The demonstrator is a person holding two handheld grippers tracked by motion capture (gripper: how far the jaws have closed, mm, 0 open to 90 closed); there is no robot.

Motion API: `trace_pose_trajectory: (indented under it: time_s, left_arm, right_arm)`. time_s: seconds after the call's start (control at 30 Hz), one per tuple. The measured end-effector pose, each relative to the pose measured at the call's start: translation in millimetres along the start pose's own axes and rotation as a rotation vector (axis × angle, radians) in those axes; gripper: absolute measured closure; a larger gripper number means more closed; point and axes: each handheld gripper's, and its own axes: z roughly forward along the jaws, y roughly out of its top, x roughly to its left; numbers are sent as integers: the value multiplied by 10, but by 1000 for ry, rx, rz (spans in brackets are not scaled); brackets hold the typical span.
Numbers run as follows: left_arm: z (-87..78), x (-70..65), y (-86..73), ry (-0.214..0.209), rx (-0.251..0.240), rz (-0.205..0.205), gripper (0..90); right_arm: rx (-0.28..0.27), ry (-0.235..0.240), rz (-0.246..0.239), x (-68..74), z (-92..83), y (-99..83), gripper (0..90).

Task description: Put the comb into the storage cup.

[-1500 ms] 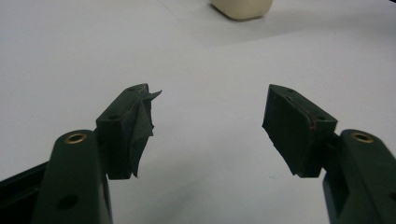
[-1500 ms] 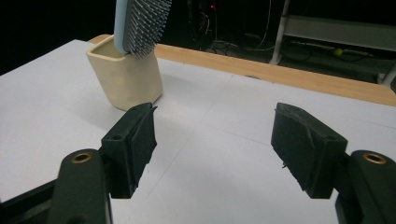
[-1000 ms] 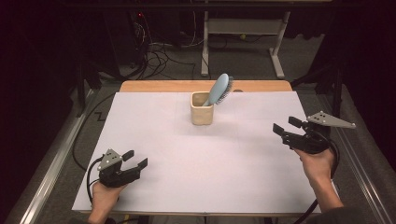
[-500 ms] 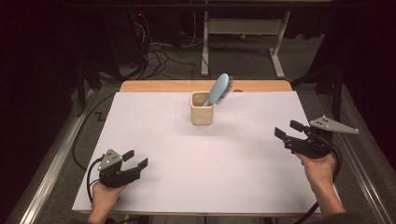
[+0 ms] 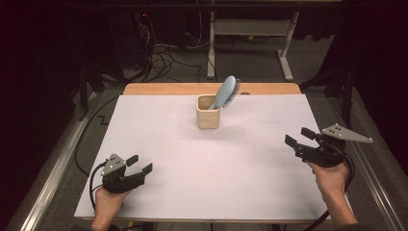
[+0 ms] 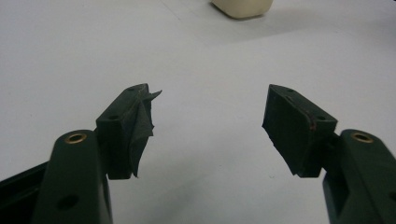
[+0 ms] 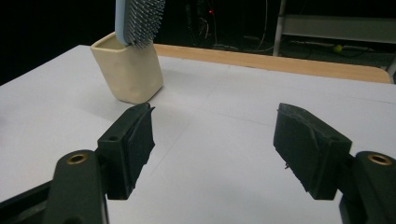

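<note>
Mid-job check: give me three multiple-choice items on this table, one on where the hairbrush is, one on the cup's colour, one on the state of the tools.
1. Where is the hairbrush?
A. flat on the table
B. standing in the cup, head up
C. in the right tool

2. What colour is the cup?
A. cream
B. red
C. black

3. How are both tools?
A. open, empty
B. shut on the brush
C. shut on the cup

Key: 1 B, the bristled head leans out above the rim. 2 A, its walls are pale cream. 3 A, right and left tool jaws stand apart over the bare white table.
</note>
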Motion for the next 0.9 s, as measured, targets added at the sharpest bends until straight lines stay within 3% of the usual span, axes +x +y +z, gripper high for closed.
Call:
trace_pose_trajectory:
  time_s: [0.9]
  left_arm:
    - [-1, -2, -1, 0, 1, -1, 334]
  right_arm:
    - [2, 30, 13, 57, -104, -205, 291]
